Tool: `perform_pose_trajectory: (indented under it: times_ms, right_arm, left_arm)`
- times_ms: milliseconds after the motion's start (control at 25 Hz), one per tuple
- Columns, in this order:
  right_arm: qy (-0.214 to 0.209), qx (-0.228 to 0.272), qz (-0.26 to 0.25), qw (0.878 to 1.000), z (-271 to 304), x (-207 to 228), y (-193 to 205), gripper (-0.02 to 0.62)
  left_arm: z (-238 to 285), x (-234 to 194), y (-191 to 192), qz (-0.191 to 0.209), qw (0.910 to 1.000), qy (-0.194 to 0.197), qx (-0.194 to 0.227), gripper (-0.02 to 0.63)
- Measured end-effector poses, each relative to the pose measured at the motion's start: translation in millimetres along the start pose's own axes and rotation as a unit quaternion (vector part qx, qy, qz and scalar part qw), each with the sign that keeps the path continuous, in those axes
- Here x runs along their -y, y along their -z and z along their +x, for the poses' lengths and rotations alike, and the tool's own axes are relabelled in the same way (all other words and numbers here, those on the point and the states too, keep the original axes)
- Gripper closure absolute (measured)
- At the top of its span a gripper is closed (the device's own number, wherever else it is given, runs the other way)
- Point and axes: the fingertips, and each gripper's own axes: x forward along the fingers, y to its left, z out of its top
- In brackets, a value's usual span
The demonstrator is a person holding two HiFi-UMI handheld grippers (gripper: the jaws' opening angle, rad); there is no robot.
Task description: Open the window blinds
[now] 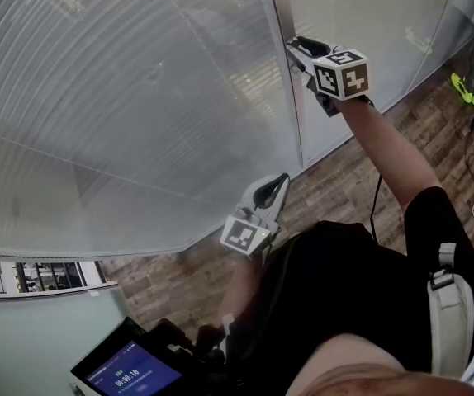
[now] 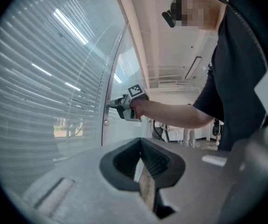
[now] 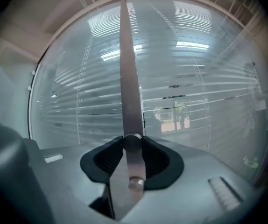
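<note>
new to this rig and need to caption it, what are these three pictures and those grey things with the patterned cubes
A person holds a two-jaw gripper in each hand. One picture looks down from a head camera; the other two look along each gripper's jaws. The right gripper is shut on a small round knob on the metal strip beside the blinds. The left gripper hangs lower, jaws together, empty, above the wooden floor.
</note>
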Motion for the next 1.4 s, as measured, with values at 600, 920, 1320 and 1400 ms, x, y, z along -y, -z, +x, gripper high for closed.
perform_pose_trajectory:
  times_ms: [600,920,1320,1400]
  right_arm:
    - [-0.021,0.005,0.005,1.000,0.5,-2.8,-5.0,0.451]
    - [-0.014,0.007,-0.139,0.990,-6.7,-5.9,-9.8,0.363]
    - [0.028,-0.039,-0.528,0.848,-14.9,-30.1,-13.4,0.360]
    - [0.031,-0.050,-0.591,0.805,-12.0,-33.2,-8.6,0.373]
  left_arm:
    - [8.0,1.8,-4.0,0.003,1.0000,0.006,0.003,0.603]
    - [9.4,1.8,-3.7,0.000,1.0000,0.005,0.003,0.603]
    - [11.0,5.9,-2.2,-0.007,0.9999,0.005,0.005,0.603]
    - [10.9,5.3,-2.5,-0.010,0.9999,0.005,0.007,0.603]
